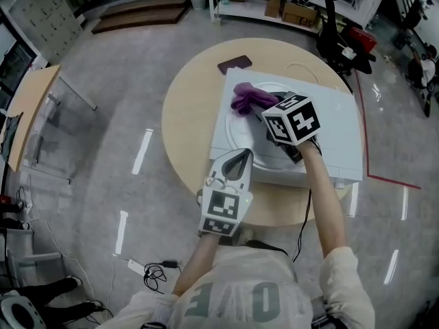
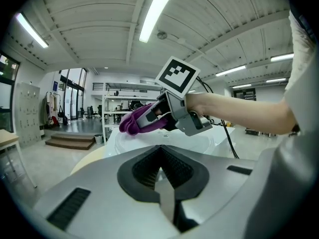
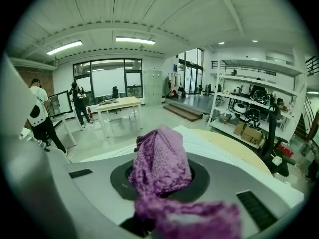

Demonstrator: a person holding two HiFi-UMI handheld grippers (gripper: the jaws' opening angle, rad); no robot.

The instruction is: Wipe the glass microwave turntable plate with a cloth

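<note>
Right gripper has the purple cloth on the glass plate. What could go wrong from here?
1. The left gripper is shut on nothing by the near rim, so the glass plate looks unheld and may slide on the white board under strokes.
2. The right gripper clamps a bunched purple cloth; if the cloth slips, the hard jaws could scrape the glass.
3. A dark flat object lies just beyond the plate; a long push might hit it.
</note>
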